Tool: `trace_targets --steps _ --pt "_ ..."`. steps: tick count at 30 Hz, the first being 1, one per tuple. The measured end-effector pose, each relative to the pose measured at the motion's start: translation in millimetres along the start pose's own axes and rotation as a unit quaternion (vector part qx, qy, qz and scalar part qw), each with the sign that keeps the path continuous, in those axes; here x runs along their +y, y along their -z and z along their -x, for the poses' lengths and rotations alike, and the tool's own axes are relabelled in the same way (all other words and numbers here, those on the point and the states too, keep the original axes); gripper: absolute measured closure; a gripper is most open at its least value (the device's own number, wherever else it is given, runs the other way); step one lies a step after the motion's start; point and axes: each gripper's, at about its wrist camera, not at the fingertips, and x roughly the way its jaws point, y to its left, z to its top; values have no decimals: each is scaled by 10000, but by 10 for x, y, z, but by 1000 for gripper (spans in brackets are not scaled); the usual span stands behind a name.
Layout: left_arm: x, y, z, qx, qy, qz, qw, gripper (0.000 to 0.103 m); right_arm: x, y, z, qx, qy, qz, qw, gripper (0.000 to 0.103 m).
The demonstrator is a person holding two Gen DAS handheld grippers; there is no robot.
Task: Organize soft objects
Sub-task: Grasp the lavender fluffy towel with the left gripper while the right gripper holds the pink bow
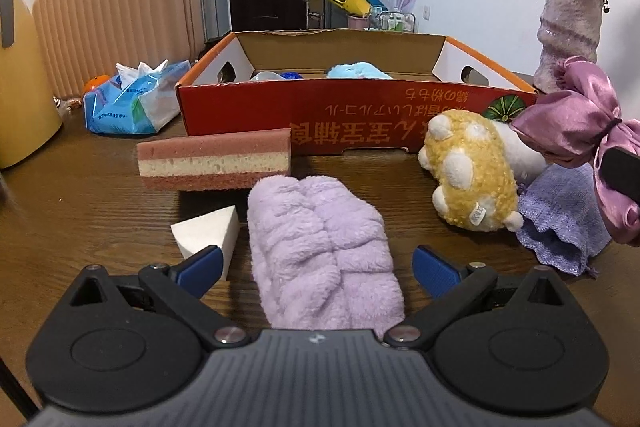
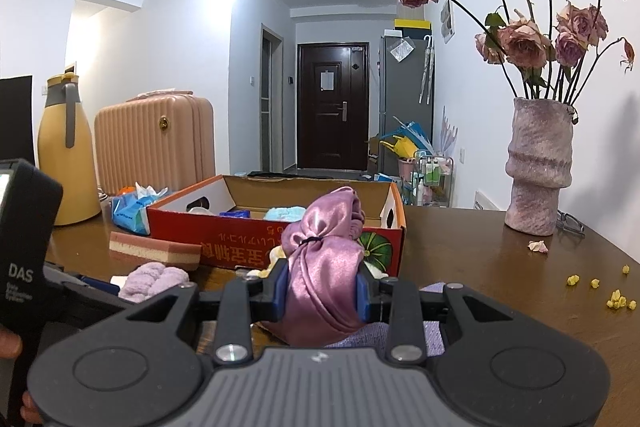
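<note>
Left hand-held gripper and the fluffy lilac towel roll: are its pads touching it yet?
Apart. The left wrist view shows the left hand-held gripper open, bare table between each blue pad and the lilac towel roll.

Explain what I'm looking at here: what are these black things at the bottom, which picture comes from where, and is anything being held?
Each picture comes from a camera mounted on a hand-held claw, looking forward along its two blue-tipped fingers. A person carries one in each hand.

The left claw is open, its fingers either side of a fluffy lilac cloth lying on the wooden table, not yet squeezing it.

The right claw is shut on a shiny purple satin pouch, held up off the table.

Also on the table: a pink layered sponge, a white wedge sponge, a yellow plush toy, a knitted purple cloth and the red cardboard box, with some soft things already inside.
</note>
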Motion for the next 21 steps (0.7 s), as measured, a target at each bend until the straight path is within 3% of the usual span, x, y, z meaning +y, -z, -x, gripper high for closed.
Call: trace_targets --steps 7,15,19,21 --pt "-20 -4 -22 15 37 -82 10000 4 4 18 -28 63 8 11 10000 71" --pt "-10 27 -52 126 77 -64 9999 31 7 11 -32 67 -31 23 10000 71" --pt "12 25 -32 60 63 -28 10000 52 13 14 -17 42 -61 35 10000 71" --pt "16 28 -20 33 112 -26 9999 53 18 14 -11 28 -79 43 10000 71"
